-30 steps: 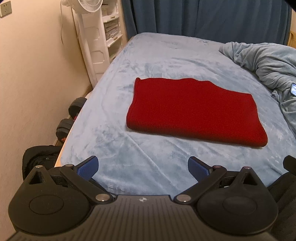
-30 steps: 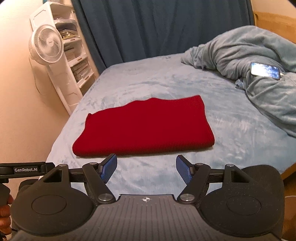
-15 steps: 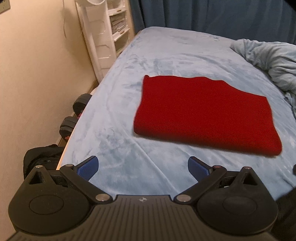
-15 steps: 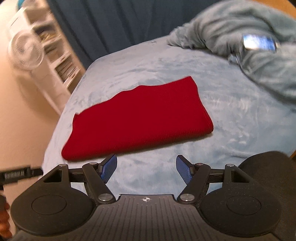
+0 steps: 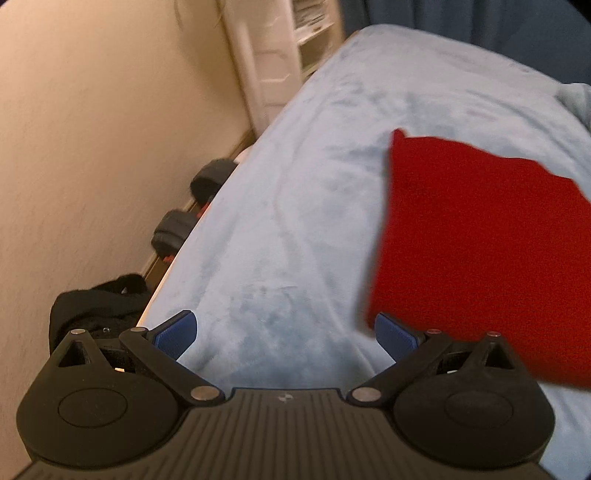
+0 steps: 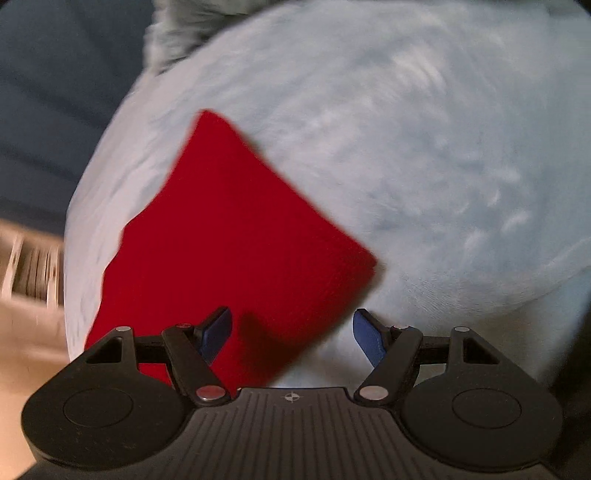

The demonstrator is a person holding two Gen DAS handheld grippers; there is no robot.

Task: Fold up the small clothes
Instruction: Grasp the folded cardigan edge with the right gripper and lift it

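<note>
A folded red knit garment [image 5: 480, 240] lies flat on the light blue bed blanket [image 5: 295, 221]. In the left wrist view it fills the right side. My left gripper [image 5: 286, 338] is open and empty, low over the blanket by the garment's near left corner. In the right wrist view the garment [image 6: 229, 236] lies left of centre. My right gripper [image 6: 291, 338] is open and empty, with its left pad over the garment's near right corner and its right pad over bare blanket [image 6: 424, 166]. Both views are motion-blurred.
A beige wall [image 5: 92, 147] and a white shelf unit [image 5: 280, 55] stand left of the bed. Dumbbells [image 5: 177, 229] and a black bag [image 5: 96, 299] lie on the floor by the bed edge. A dark blue curtain [image 6: 55, 92] hangs behind. A rumpled blue duvet [image 6: 184, 26] lies at the far end.
Both grippers have moved forward and down toward the garment's near corners. The left view has swung left and the right view right. Both stayed open.
</note>
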